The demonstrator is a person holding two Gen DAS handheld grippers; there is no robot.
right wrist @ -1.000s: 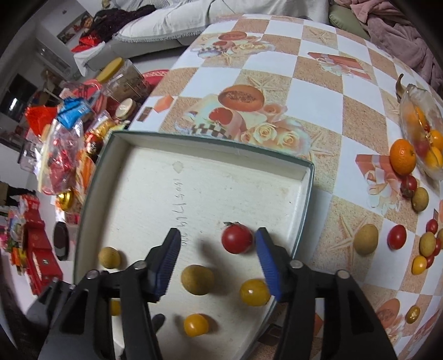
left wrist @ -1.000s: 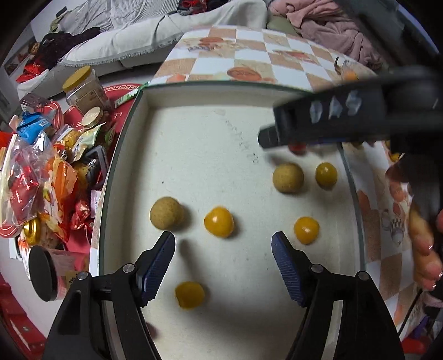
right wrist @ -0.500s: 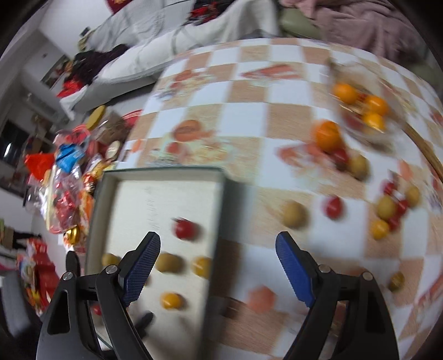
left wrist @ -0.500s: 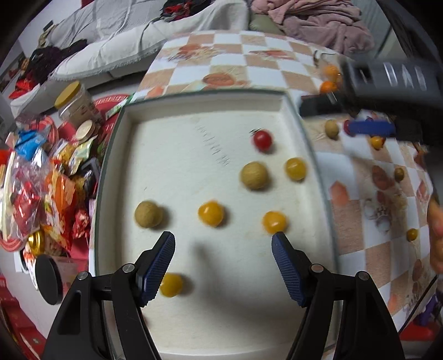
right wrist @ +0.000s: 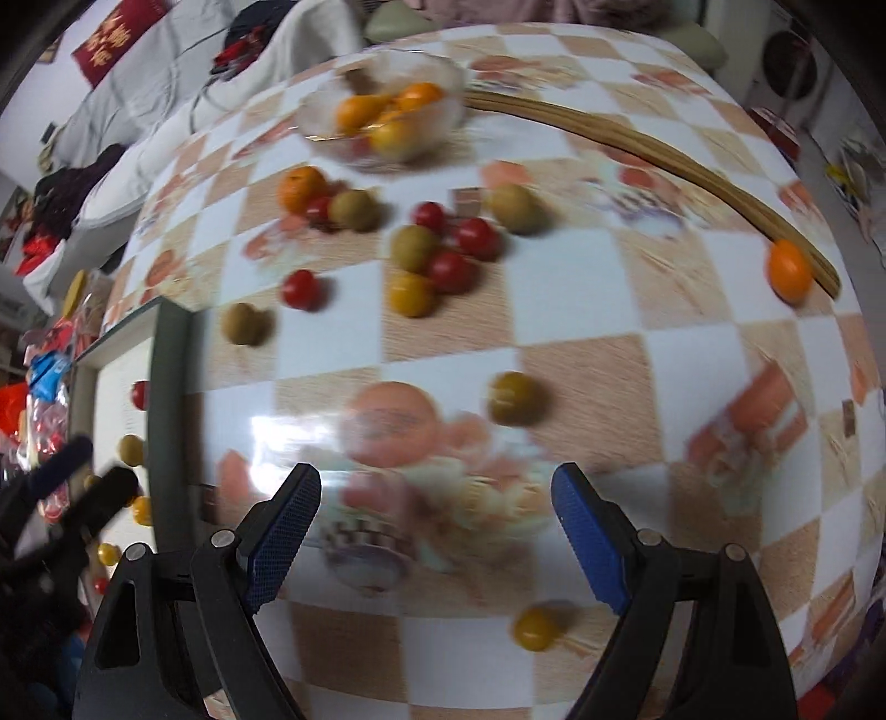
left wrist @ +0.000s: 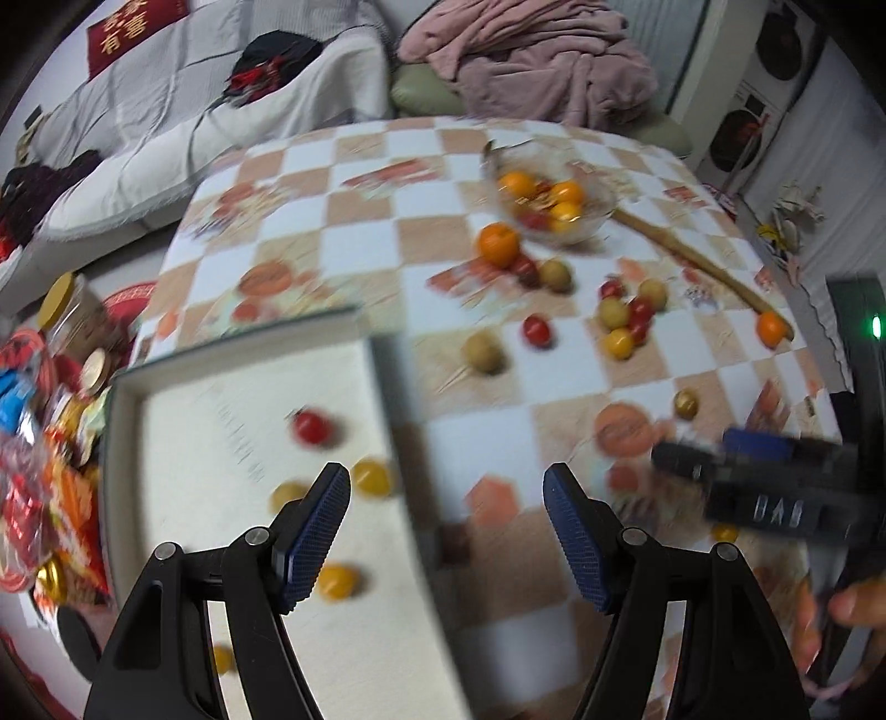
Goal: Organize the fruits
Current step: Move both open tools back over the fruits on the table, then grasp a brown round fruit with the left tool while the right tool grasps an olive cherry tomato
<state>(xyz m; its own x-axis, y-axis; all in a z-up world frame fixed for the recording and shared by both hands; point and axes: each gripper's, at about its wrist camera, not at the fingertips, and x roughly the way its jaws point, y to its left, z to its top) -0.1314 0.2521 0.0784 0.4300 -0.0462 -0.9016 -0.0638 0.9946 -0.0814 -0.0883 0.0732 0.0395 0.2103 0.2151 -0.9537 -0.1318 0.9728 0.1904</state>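
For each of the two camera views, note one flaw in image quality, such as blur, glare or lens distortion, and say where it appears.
Left wrist view: motion blur smears the tray edge and the red tomato inside, while the left gripper stays sharp. Right wrist view: the fisheye bulges the checked tablecloth into a dome, a white glare patch sits on it, and the printed pattern near the right gripper is blurred.

a table covered with a checked cloth (left wrist: 354,221) printed with fruit pictures. behind it, a sofa under a grey-white cover (left wrist: 166,111), with a red cushion (left wrist: 138,25) and dark clothing (left wrist: 277,61) on it. a pink blanket (left wrist: 531,61) lies heaped at the far edge. a yellow-lidded jar (left wrist: 66,310) and bright snack packets (left wrist: 50,498) crowd the left side. a long wooden stick (right wrist: 637,144) rests across the cloth.
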